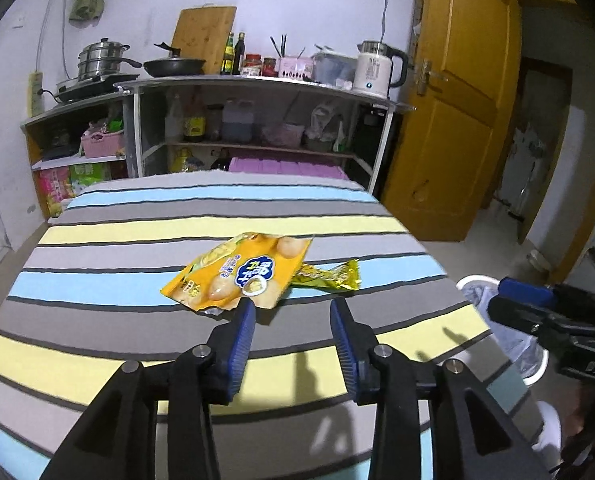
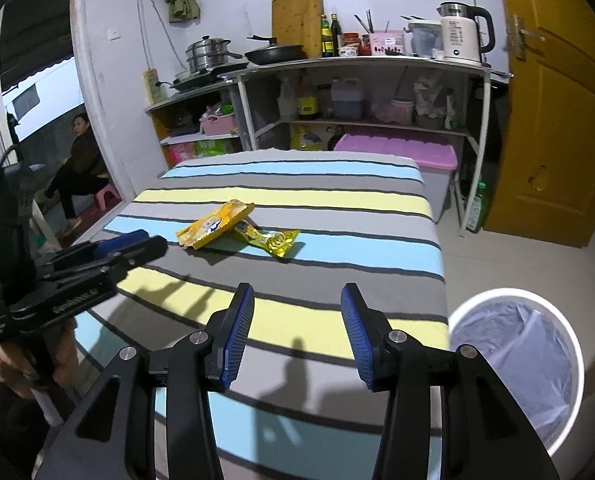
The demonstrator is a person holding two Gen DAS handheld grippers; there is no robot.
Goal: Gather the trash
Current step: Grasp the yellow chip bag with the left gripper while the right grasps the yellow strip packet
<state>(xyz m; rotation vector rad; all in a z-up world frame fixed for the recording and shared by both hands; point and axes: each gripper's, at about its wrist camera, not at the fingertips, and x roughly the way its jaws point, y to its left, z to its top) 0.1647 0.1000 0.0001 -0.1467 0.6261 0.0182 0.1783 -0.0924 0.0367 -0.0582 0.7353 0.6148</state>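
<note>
An orange snack bag [image 1: 241, 272] lies flat on the striped cloth [image 1: 137, 344], partly over a small yellow wrapper [image 1: 329, 276]. My left gripper [image 1: 293, 308] is open just short of the bag's near edge, with nothing between its blue pads. In the right wrist view the bag [image 2: 213, 228] and the wrapper [image 2: 273, 240] lie further off. My right gripper [image 2: 297, 292] hangs open and empty over the cloth's near stripes [image 2: 337, 220]. The left gripper [image 2: 145, 240] shows at the left of that view, the right gripper [image 1: 505, 300] at the right of the other.
A white bin [image 2: 513, 292] with a clear liner stands on the floor to the right of the cloth; its rim [image 1: 473, 280] shows too. Shelves with pans and a kettle [image 2: 461, 36] are behind, an orange door [image 2: 557, 120] at the right. A person [image 2: 77, 160] sits at the left.
</note>
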